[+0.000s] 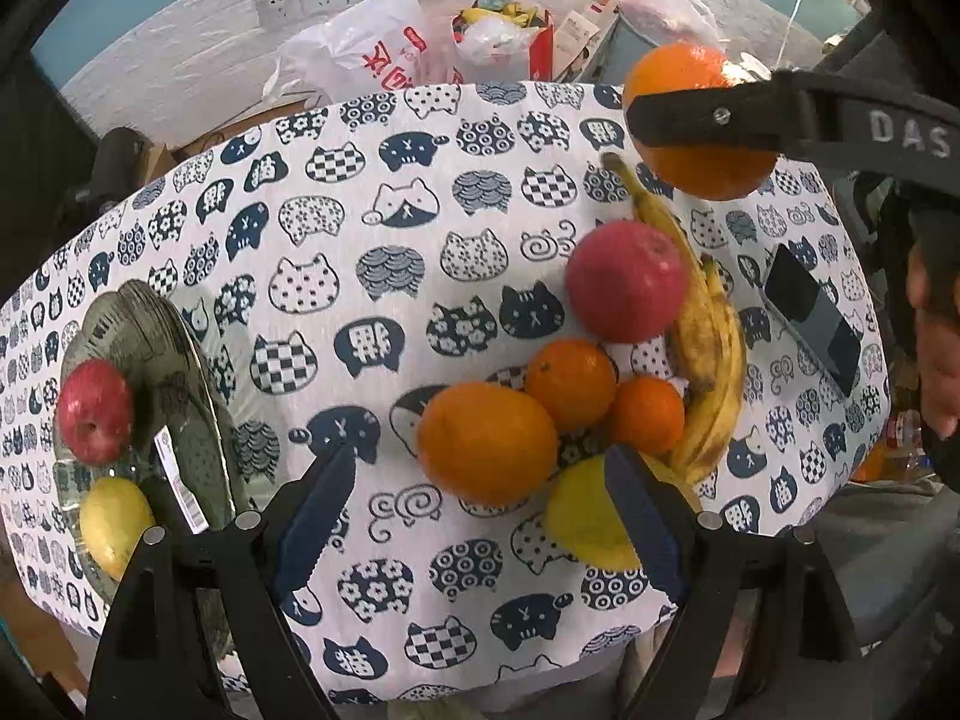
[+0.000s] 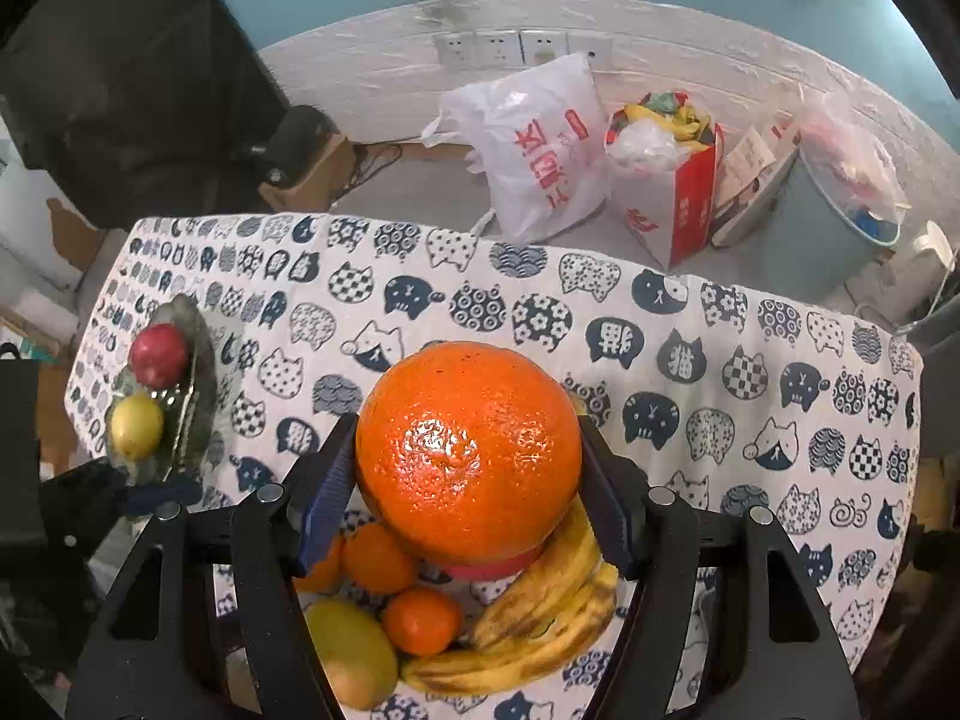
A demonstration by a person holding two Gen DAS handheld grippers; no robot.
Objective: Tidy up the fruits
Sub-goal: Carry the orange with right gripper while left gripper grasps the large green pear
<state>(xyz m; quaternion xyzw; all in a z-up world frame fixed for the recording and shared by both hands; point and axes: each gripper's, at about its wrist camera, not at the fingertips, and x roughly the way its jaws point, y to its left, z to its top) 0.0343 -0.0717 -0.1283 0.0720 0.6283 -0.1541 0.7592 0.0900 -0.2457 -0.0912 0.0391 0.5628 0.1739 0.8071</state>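
Carrying a big orange (image 2: 468, 456) off the fruit pile, right gripper (image 2: 465, 495) clamped on it, both pads touching its sides. Next: swing over to the glass plate (image 2: 201, 360), far left of the jaws, and release. Left gripper (image 1: 480, 516) wide apart, empty, over another orange (image 1: 487, 441).

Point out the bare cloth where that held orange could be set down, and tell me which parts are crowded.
Free: the tablecloth between the glass plate and the fruit pile, back to the far edge. Crowded: the pile itself, and the strip by the phone. The plate already holds two fruits.
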